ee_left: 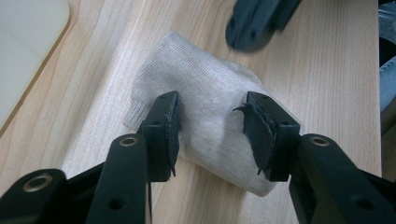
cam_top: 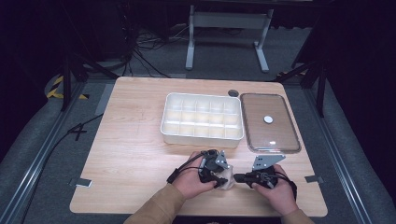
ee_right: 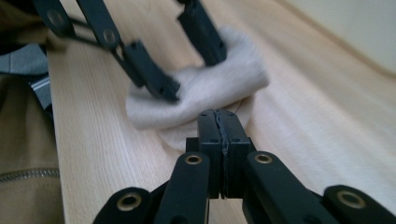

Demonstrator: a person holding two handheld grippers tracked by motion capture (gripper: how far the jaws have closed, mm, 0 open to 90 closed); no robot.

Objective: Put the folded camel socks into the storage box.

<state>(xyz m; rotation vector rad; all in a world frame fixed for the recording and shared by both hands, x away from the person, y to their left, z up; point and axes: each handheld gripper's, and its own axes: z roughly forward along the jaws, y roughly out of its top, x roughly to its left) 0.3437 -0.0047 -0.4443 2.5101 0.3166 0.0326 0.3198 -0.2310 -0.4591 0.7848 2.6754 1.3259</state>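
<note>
A folded beige cloth [cam_top: 228, 181] lies on the wooden table near its front edge. My left gripper [cam_top: 223, 179] reaches it from the left. In the left gripper view its jaws [ee_left: 212, 133] straddle the cloth [ee_left: 205, 79], and the fabric bulges up, pinched between the pads. My right gripper [cam_top: 236, 177] comes in from the right with its jaws pressed together. In the right gripper view its tip [ee_right: 219, 119] sits at the near edge of the cloth [ee_right: 233, 79], with the left gripper [ee_right: 188, 71] clamped across the fabric just beyond.
A white tray [cam_top: 202, 137] divided into several compartments stands behind the hands at mid-table. A clear rectangular lid [cam_top: 261, 126] with a white knob lies to its right. A dark round grommet [cam_top: 233, 93] sits at the back. The table's front edge is close to the hands.
</note>
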